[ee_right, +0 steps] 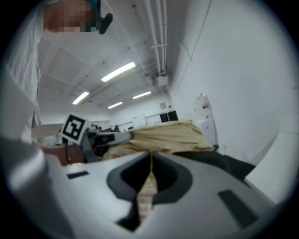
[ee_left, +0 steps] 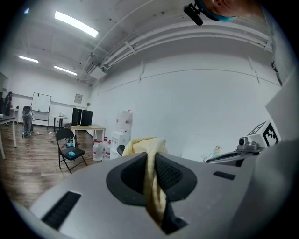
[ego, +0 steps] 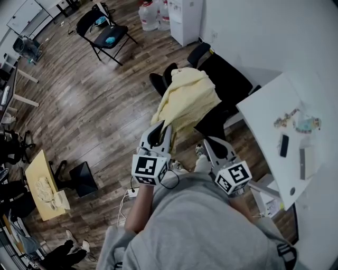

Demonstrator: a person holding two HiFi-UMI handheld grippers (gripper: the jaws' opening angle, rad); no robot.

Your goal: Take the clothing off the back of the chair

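A pale yellow garment (ego: 186, 97) hangs over the back of a black office chair (ego: 228, 78). My left gripper (ego: 165, 126) is shut on the garment's lower left edge, and a fold of yellow cloth (ee_left: 153, 184) is pinched between its jaws. My right gripper (ego: 207, 142) is shut on a thin edge of the same cloth (ee_right: 148, 184) at the lower right. From the right gripper view the garment (ee_right: 168, 136) stretches ahead over the chair, with the left gripper (ee_right: 100, 139) beside it. The chair's seat is hidden under the garment.
A white table (ego: 274, 113) with small items stands close on the right. A black folding chair (ego: 103, 32) and water jugs (ego: 149, 16) stand farther off on the wood floor (ego: 100, 100). A white cabinet (ego: 185, 18) is by the wall.
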